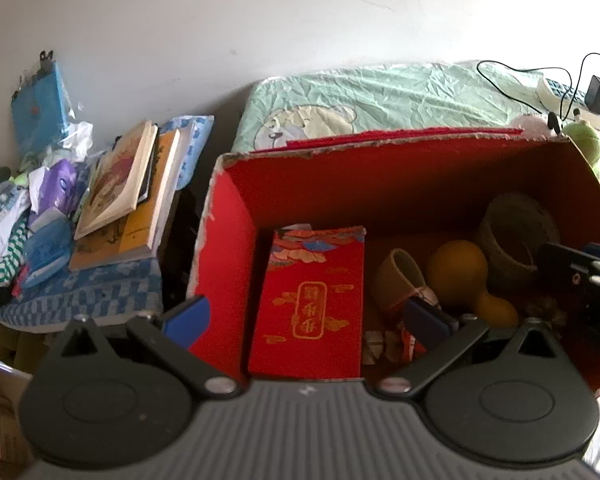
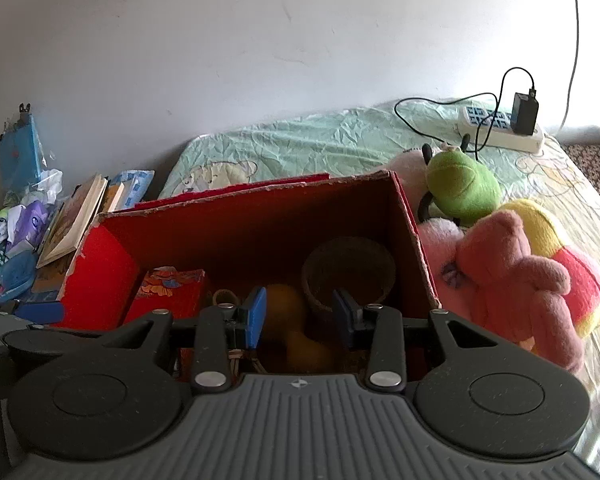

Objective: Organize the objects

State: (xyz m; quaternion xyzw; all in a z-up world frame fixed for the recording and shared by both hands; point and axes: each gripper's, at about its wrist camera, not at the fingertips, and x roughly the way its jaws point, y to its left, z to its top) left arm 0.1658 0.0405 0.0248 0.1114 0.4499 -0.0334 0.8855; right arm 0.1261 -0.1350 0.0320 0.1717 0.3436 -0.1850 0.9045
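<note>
Sorting is judged underway: both empty grippers, left [image 1: 306,314] wide and right [image 2: 300,314] narrower, are held over the red box [image 2: 416,248], where a target must be chosen.

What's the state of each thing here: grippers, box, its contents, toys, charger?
left gripper: open, empty, over the box
right gripper: open, empty
red cardboard box: open at the top, rim torn
red packet: lying flat in the box
yellow gourd: on its side in the box
woven basket: upright in the box
plush toys: heaped outside the box
charger: plugged into the power strip
</note>
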